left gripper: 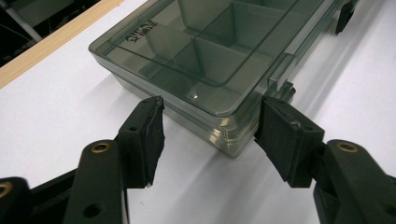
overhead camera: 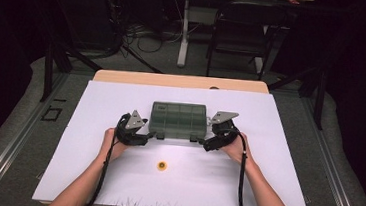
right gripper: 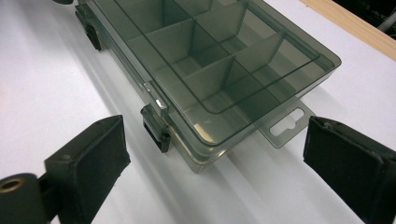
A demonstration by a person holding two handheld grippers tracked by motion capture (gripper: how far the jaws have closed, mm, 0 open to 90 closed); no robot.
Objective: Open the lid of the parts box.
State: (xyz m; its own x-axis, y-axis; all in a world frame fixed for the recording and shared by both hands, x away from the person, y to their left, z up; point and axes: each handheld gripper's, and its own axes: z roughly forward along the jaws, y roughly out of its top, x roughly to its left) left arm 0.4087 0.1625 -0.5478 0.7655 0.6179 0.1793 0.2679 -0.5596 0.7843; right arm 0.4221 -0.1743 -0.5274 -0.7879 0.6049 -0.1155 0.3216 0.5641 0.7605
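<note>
A white sheet (overhead camera: 114, 177) covers the wooden table; a dark room with a chair (overhead camera: 242, 33) lies behind. A smoky compartment box (overhead camera: 178, 119), lid shut, sits between the left gripper (left gripper: 210, 126) and right gripper (right gripper: 215, 149). The left jaws bracket its near corner, one pad seemingly touching; contact cannot be confirmed. The right jaws stand wide, nothing pressed. A corner-only pinch could let the slick box twist or slide. The small yellow object (overhead camera: 162, 166) lies behind both grippers, unidentifiable.
</note>
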